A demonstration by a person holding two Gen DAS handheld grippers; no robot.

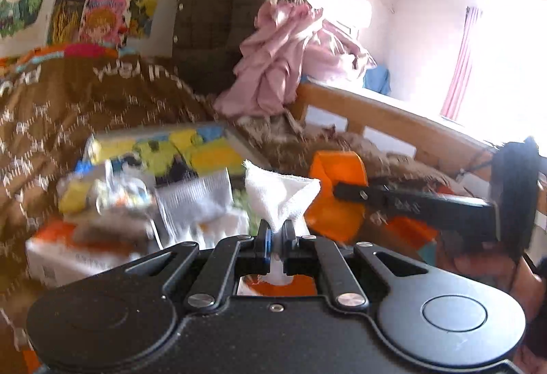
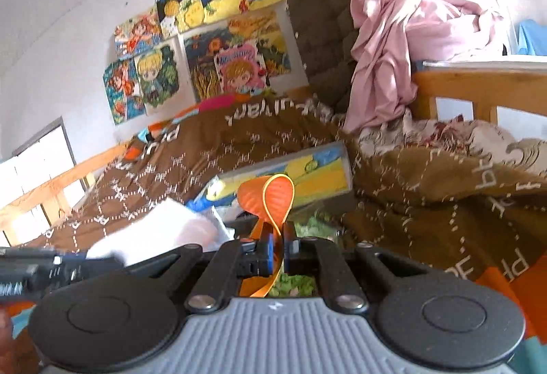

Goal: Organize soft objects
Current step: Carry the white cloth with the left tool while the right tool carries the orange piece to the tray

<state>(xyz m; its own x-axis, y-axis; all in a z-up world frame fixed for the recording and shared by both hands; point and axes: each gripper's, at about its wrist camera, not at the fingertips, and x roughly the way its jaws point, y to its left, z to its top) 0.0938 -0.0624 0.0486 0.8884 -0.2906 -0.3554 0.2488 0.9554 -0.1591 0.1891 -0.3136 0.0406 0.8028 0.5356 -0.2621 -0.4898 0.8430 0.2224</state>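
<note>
Left tongs (image 1: 276,232): clenched on a white cloth (image 1: 280,194); I held it pinched at its narrow lower end, the rest fanned up in a rough triangle above the fingertips.
White cloth, lower part: a strip hung down behind the jaws; its end was cut off by my own tong body.
Right tongs (image 2: 278,240): clenched on an orange strap (image 2: 273,203); the strap looped up into a teardrop above the tips and ran down between the fingers.
Orange piece behind strap: a ribbed orange shape (image 2: 251,197) sat just behind the loop; I could not tell whether it was joined to the strap.
Right tongs, from left view: seen side-on at the right (image 1: 345,191), its tip against a large orange object (image 1: 336,192); motion blur kept me from naming the object.
Bed: brown patterned quilt (image 2: 191,148) covered most of it, wooden rail (image 1: 386,115) beyond.
Picture board: a bright painted panel (image 2: 318,168) lay on the quilt just behind both tongs, its near edge hidden by the held items.
Clutter at left: white ribbed sock (image 1: 191,196) and a white-and-orange box (image 1: 68,254), both smeared by blur; small items beside them unreadable.
Below right tongs: something green (image 2: 295,283), mostly hidden by the fingers.
Back pile: pink fabric (image 1: 273,66) heaped against a dark quilted garment (image 1: 222,18).
Window side: blown out white; nothing legible.
</note>
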